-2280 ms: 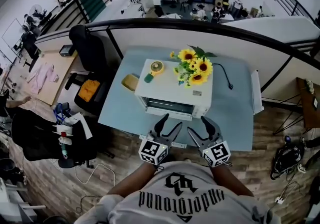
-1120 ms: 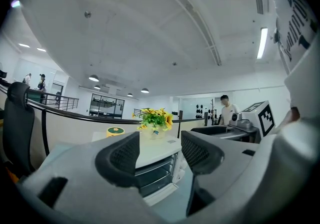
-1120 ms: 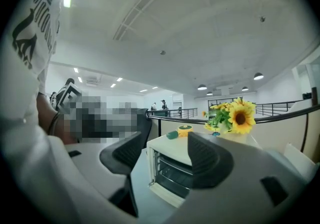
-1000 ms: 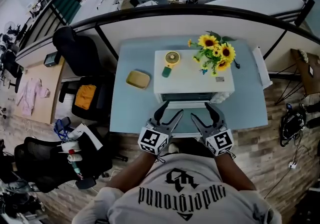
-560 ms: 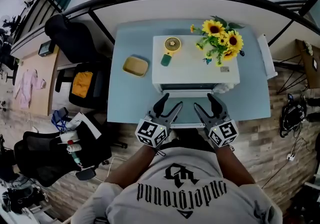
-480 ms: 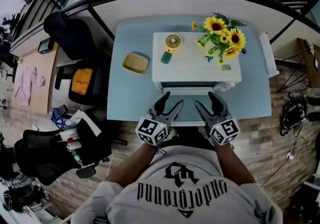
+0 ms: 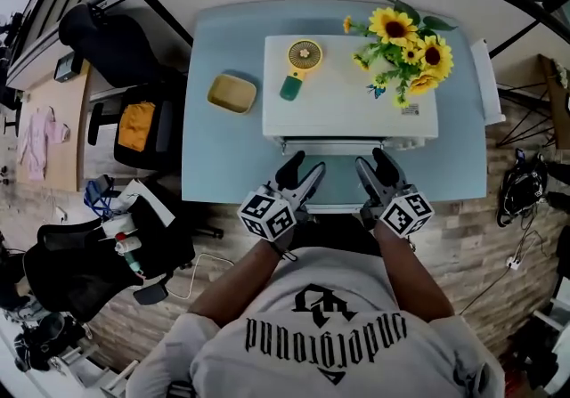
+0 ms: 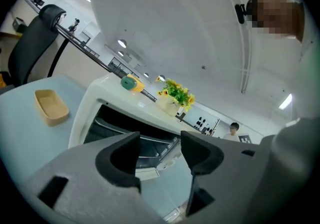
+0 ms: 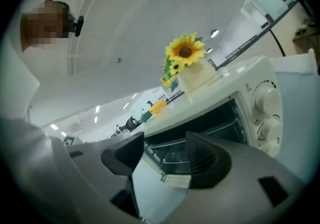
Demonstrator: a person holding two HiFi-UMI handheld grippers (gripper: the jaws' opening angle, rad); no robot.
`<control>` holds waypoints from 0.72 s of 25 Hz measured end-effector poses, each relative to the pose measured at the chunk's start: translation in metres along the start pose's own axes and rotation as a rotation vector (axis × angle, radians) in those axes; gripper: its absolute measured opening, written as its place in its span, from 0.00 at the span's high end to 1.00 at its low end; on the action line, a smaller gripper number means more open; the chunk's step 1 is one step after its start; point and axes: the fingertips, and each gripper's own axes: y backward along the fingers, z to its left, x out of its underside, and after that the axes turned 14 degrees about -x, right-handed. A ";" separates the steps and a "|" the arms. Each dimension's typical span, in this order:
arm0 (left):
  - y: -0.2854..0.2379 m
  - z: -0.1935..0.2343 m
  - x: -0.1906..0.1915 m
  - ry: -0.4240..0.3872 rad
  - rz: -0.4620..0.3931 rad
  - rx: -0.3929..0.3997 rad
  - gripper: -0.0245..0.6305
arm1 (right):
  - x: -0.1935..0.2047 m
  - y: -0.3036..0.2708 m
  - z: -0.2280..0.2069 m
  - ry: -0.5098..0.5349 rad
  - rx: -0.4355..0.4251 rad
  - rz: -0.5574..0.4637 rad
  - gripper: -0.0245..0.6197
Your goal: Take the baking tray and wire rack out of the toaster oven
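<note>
Now left gripper, wide and empty, and right gripper, jaws closing with nothing between, face the open toaster oven at twelve o'clock, aligned for its wire rack.

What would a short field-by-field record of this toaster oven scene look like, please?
Toaster oven: on the blue table, door folded open
Wire rack: inside the oven
On the oven: sunflowers, small yellow fan
On the table: tan dish, left of the oven
Left gripper: in front of the oven, jaws apart, empty
Right gripper: in front of the oven, jaws closing, nothing between them
</note>
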 end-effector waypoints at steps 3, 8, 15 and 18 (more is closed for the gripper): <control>-0.012 0.010 0.009 0.051 0.019 -0.013 0.56 | 0.004 -0.002 -0.018 -0.084 0.017 -0.026 0.58; -0.035 0.028 0.022 0.197 0.038 -0.029 0.56 | 0.010 -0.008 -0.045 -0.206 0.030 -0.072 0.58; -0.069 0.048 0.027 0.429 0.017 -0.045 0.57 | 0.010 -0.012 -0.080 -0.355 0.053 -0.157 0.61; -0.079 0.054 0.025 0.495 -0.005 -0.056 0.57 | 0.004 -0.022 -0.086 -0.403 0.012 -0.200 0.62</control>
